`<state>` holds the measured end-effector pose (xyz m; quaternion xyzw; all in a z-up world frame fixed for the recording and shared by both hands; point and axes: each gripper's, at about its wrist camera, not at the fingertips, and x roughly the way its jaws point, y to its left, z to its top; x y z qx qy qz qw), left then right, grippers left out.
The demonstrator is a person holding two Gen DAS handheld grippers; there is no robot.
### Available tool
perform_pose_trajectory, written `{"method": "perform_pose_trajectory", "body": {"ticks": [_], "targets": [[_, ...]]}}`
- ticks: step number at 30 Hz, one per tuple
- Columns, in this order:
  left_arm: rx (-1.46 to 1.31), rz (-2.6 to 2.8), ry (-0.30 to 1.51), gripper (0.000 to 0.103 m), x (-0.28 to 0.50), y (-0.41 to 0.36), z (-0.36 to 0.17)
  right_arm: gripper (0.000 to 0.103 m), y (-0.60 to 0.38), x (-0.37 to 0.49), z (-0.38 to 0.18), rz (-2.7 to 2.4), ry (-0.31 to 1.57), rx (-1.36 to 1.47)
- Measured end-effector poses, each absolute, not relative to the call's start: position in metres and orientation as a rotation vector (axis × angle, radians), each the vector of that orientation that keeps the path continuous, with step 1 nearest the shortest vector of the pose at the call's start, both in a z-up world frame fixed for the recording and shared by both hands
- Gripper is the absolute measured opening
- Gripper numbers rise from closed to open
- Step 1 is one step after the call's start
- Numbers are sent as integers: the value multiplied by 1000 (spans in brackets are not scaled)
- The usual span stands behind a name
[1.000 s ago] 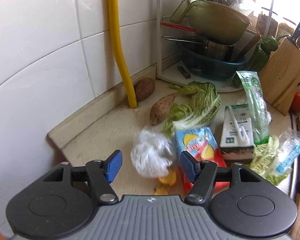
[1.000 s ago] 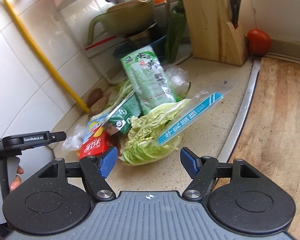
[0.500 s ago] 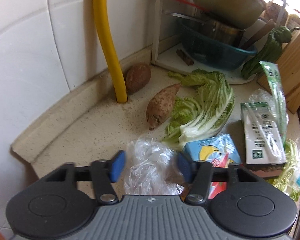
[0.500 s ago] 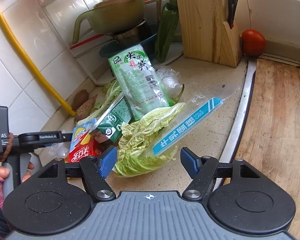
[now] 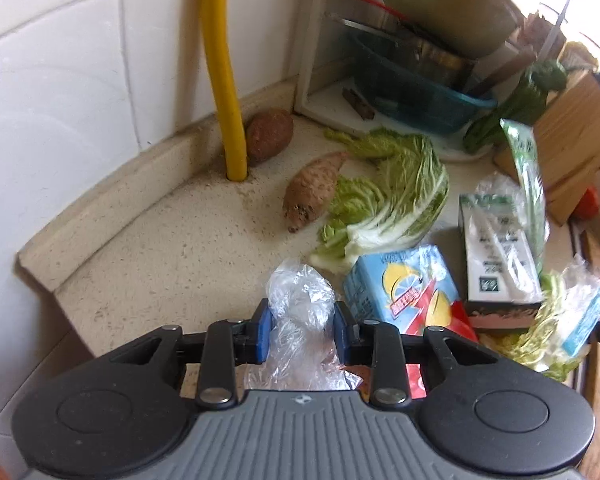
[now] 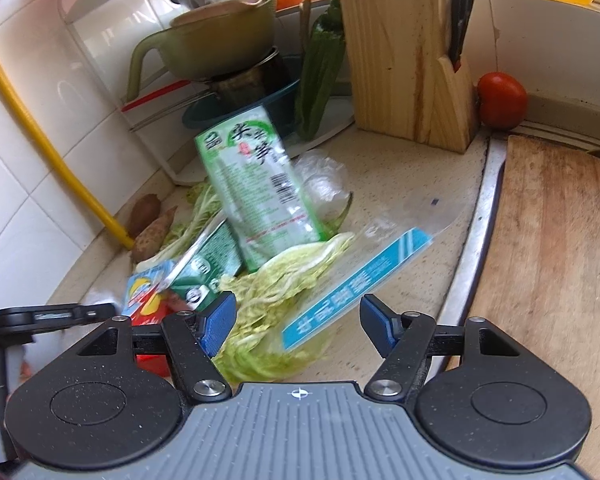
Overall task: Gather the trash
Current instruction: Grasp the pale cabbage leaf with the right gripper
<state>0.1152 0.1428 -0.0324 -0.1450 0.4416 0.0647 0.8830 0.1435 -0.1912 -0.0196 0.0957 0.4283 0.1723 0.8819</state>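
A crumpled clear plastic bag [image 5: 300, 296] lies at the counter's front, and my left gripper [image 5: 302, 332] is shut on it, both blue pads pressing its sides. Just right of it lie a blue and red juice carton [image 5: 404, 292], a green and white carton [image 5: 496, 248] and a green packet [image 5: 526, 172]. My right gripper [image 6: 298, 324] is open, low over a cabbage leaf [image 6: 276, 280] and a clear wrapper with a blue stripe [image 6: 356, 288]. Beyond them the green packet [image 6: 252, 184] leans upright.
Two sweet potatoes [image 5: 312, 190] and a cabbage head [image 5: 396, 200] lie near a yellow hose [image 5: 222, 68] by the tiled wall. A dish rack [image 5: 416, 80] holds bowls. A knife block [image 6: 404, 52], a tomato [image 6: 502, 100] and a wooden cutting board [image 6: 552, 260] stand to the right.
My left gripper moved forward and down onto the plastic bag and its fingers closed in on it. My right gripper crept forward over the cabbage leaf, still open.
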Motion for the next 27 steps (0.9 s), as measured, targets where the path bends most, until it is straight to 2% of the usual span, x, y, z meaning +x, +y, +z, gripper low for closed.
{"method": "perform_pose_trajectory", "body": {"ticks": [9, 17, 27], "targets": [[-363, 89, 825, 29, 103, 141, -2, 75, -200, 163, -10, 331, 851, 183], [-376, 31, 820, 29, 105, 126, 2, 76, -179, 187, -5, 372, 829, 137], [-405, 3, 826, 29, 112, 124, -1, 77, -200, 197, -10, 307, 849, 173]]}}
